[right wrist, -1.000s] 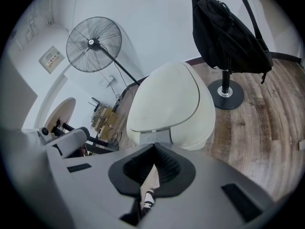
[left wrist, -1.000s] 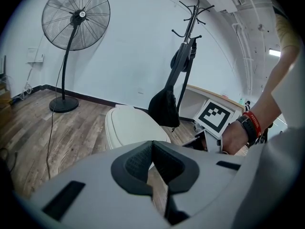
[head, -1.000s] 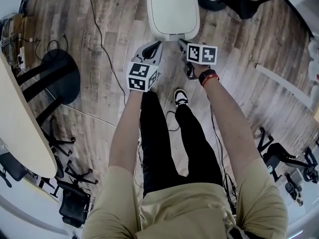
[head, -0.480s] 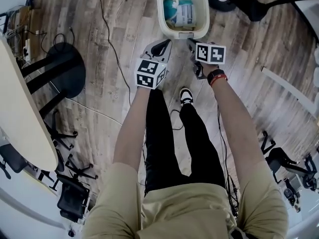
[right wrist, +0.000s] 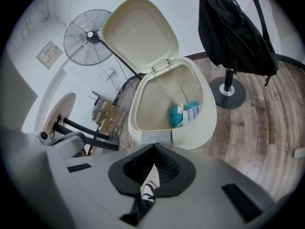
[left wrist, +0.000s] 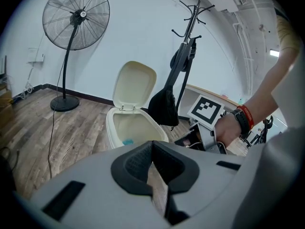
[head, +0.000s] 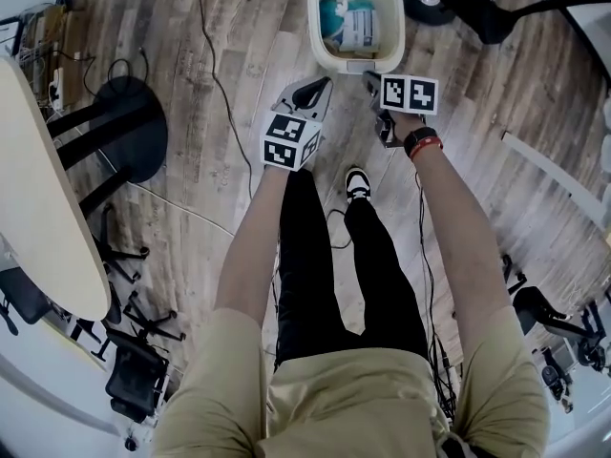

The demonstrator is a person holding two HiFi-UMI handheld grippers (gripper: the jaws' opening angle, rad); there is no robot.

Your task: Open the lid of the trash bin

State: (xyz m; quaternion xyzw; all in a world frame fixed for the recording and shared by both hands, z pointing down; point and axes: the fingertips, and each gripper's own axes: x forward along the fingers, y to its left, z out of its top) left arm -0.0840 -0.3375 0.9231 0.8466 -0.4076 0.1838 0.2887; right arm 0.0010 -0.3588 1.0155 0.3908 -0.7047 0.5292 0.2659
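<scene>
The lid (right wrist: 140, 35) is standing up now, so the trash bin (right wrist: 200, 128) is open. The left gripper (head: 318, 89) and right gripper (head: 371, 79) are staying pinched together, empty.

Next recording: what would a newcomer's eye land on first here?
The cream trash bin at the top of the head view draws the eye first, its lid swung up and teal-and-white rubbish inside. Just short of it, the left hand-held gripper and right hand-held gripper hover, jaws together and empty.
</scene>
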